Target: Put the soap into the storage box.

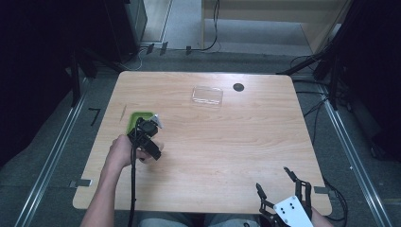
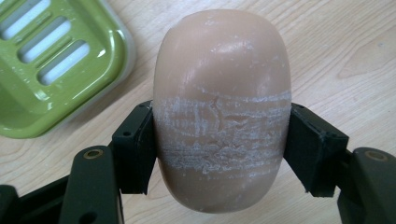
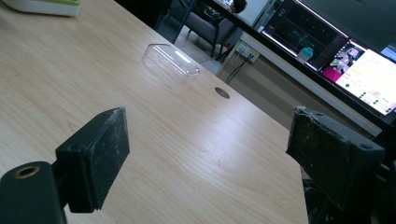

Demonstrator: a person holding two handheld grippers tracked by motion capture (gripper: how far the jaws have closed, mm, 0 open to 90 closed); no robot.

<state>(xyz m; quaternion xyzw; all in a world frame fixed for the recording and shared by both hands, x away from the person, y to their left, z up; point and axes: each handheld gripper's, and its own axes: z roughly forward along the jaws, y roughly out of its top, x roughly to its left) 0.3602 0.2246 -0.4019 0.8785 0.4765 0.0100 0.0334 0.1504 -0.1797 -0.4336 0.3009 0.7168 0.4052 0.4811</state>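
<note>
A tan oval bar of soap, scuffed white across its middle, is clamped between the pads of my left gripper, which is shut on it just above the wood. A green slotted soap dish lies close to its upper left. From above, the left gripper sits at the dish's right edge on the table's left side. My right gripper stands open at the table's near right corner, its pads wide apart with nothing between them.
A clear plastic lid lies at the back middle of the wooden table, also seen as the clear lid. A round dark hole sits beside it. Monitors glow beyond the far edge.
</note>
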